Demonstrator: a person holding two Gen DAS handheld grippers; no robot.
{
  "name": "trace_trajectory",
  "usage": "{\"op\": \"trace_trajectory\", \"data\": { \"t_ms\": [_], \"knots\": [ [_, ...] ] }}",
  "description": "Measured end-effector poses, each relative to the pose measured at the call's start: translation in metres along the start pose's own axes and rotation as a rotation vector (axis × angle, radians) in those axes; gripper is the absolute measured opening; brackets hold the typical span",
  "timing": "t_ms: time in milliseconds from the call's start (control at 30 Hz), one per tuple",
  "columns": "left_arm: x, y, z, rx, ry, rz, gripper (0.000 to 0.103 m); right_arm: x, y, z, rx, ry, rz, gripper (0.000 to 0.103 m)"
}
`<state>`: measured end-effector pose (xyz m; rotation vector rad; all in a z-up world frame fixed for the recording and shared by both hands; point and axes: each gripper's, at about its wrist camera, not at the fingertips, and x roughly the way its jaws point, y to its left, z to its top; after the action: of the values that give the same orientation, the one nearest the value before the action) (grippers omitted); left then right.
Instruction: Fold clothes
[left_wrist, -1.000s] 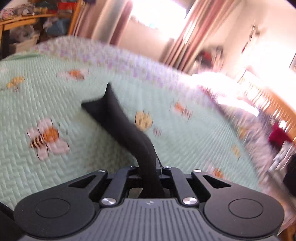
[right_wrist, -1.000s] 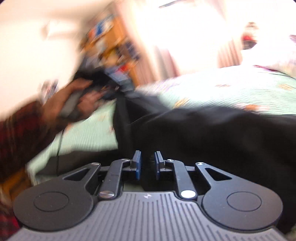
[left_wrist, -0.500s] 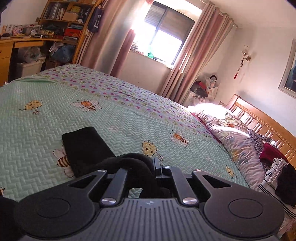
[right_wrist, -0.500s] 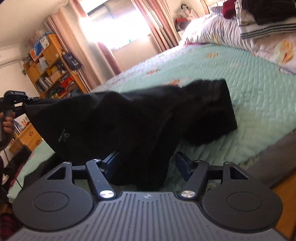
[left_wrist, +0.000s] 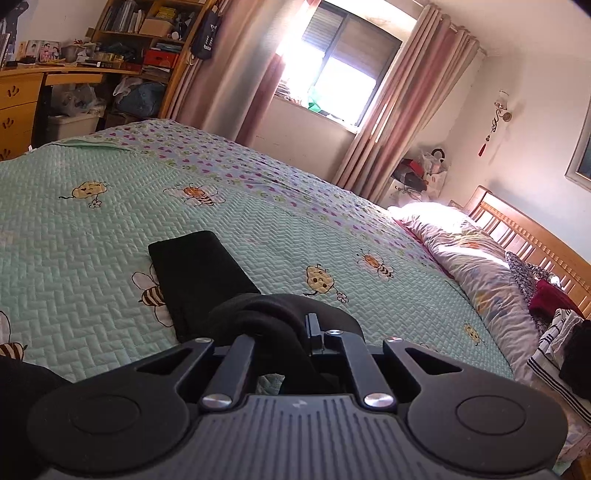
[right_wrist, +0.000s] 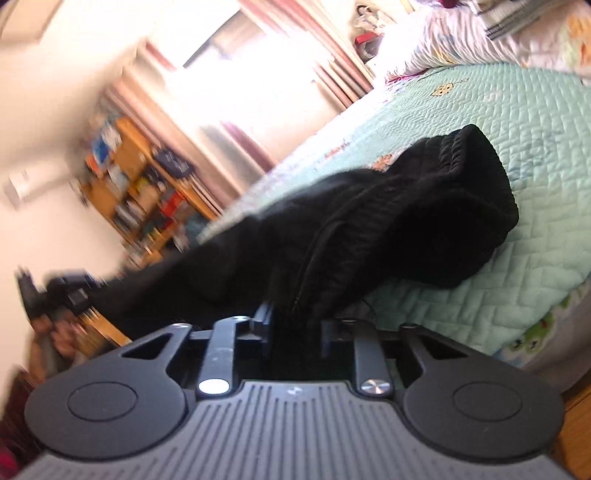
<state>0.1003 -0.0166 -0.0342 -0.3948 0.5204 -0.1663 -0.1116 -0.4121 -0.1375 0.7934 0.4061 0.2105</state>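
Note:
A black garment (left_wrist: 201, 273) lies part on the green quilted bed (left_wrist: 92, 229), one flat end stretched away from me. My left gripper (left_wrist: 286, 334) is shut on a bunched fold of it just above the quilt. In the right wrist view the same black garment (right_wrist: 424, 221) hangs in a thick bundle from the bed's edge toward me. My right gripper (right_wrist: 295, 325) is narrowed on a fold of it, the cloth filling the gap between the jaws. The other hand with its gripper (right_wrist: 62, 291) shows blurred at far left.
Pillows and a pile of folded clothes (left_wrist: 546, 317) lie by the wooden headboard (left_wrist: 535, 236) at right. A desk and bookshelf (left_wrist: 74, 66) stand beyond the bed's far left. The window and curtains (left_wrist: 343, 74) are at the back. The bed's near edge (right_wrist: 535, 332) drops to the floor.
The left gripper lowered the garment end onto the quilt, where it now lies flat. The right gripper opened half a second ago, then closed in on the cloth and rolled sideways.

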Motion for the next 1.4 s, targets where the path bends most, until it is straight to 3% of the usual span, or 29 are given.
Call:
{"op": "trace_trajectory", "data": {
  "t_ms": [100,200,400,567,700,900,1033,1267,1400],
  "knots": [
    [-0.01,-0.002,0.003,-0.011,-0.015,-0.027,0.007,-0.007,0.002,0.01,0.096,-0.036,0.085,0.009],
    [-0.027,-0.003,0.011,-0.014,-0.058,-0.045,0.007,-0.011,0.017,0.018,0.125,-0.05,0.188,0.009],
    [-0.06,0.011,0.022,-0.01,-0.141,-0.016,0.007,-0.007,0.051,0.018,0.037,-0.007,0.306,0.009],
    [-0.051,0.045,0.011,-0.062,-0.084,0.067,0.007,0.008,0.066,0.0,-0.117,0.094,0.233,0.008],
    [-0.046,0.062,0.004,-0.082,-0.061,0.103,0.007,0.018,0.062,-0.019,-0.083,0.176,0.229,0.008],
    [-0.047,0.056,0.008,-0.065,-0.072,0.097,0.007,0.015,0.055,-0.026,-0.065,0.225,0.209,0.01],
    [-0.045,0.059,0.007,-0.072,-0.061,0.097,0.008,0.015,0.031,-0.027,0.012,0.328,0.108,0.023],
    [-0.044,0.056,0.006,-0.056,-0.059,0.087,0.008,-0.009,0.008,-0.024,0.041,0.267,-0.006,0.035],
    [-0.044,0.057,0.006,-0.061,-0.052,0.082,0.008,-0.011,0.001,-0.025,0.073,0.246,-0.062,0.058]
  ]
}}
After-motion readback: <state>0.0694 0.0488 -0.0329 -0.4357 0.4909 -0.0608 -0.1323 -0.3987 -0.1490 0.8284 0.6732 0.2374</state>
